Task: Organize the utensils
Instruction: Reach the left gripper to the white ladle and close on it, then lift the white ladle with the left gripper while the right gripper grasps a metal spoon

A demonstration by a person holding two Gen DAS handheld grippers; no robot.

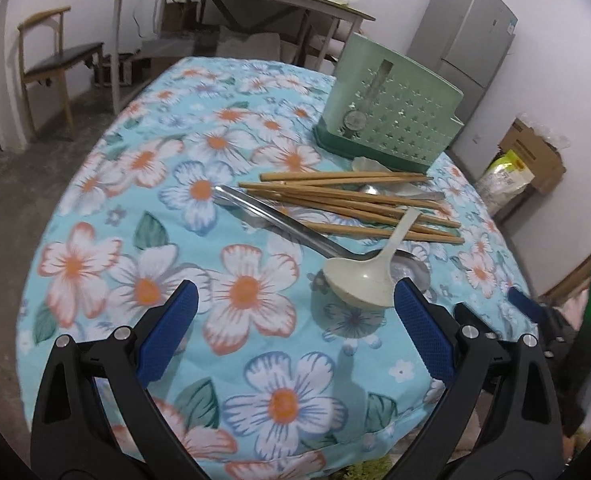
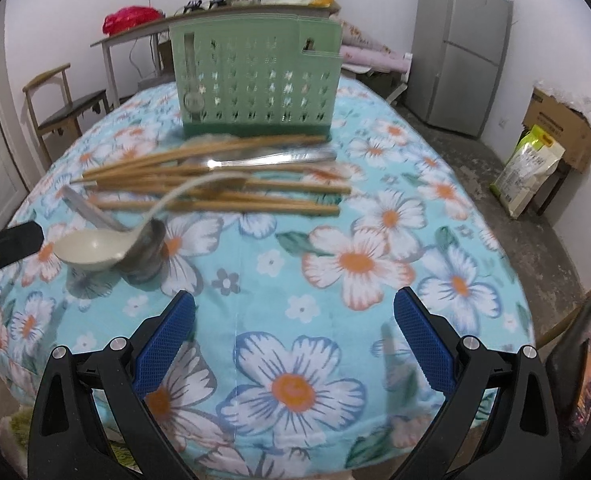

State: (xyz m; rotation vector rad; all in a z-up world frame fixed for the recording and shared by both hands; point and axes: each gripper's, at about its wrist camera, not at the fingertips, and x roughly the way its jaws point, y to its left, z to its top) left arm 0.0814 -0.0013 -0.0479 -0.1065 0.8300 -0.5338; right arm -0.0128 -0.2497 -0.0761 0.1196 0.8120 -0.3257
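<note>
Item: left gripper (image 1: 293, 320) and right gripper (image 2: 294, 320), jaws spread, empty. Chopsticks (image 1: 359, 204), steel ladle (image 1: 279, 224), cream ladle (image 1: 359, 276) heaped mid-frame; green holder (image 1: 387, 116) upper right. Advice: take the topmost cream ladle by its handle first.

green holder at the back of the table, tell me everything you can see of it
The green holder is a pale green, plastic-looking box with star-shaped cutouts, standing upright on a darker green base tray on the floral tablecloth. One end has a tall slot and a round emblem. The chopsticks lie just in front; neither claw touches it.
</note>
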